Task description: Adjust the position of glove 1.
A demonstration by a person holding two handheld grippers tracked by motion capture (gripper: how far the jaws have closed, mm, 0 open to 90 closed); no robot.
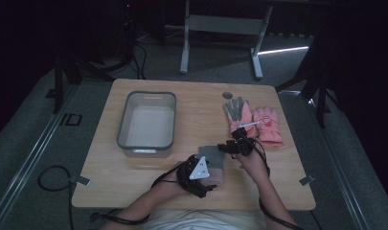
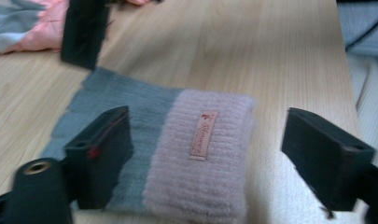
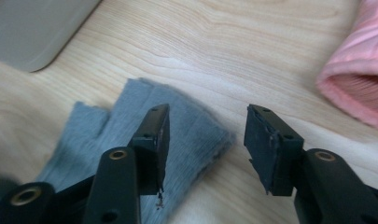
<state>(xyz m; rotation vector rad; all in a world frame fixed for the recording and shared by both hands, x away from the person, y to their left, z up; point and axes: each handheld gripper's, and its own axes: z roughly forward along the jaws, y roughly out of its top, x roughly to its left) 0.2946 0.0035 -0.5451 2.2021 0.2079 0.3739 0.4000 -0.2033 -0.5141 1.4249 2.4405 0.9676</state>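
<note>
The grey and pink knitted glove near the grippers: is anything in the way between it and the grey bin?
Nothing visible is. The knitted glove lies flat on the table, and only bare wood lies between it and the grey bin. The other pink gloves lie off to the far right.

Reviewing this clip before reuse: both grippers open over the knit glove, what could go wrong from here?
1. The left gripper straddles the knit glove with fingers apart, nothing clamped; a regrasp may catch one layer only.
2. The right gripper is open at the grey end; one finger overlaps it and may drag the fabric.
3. The pink gloves lie close by and could be snagged.
</note>
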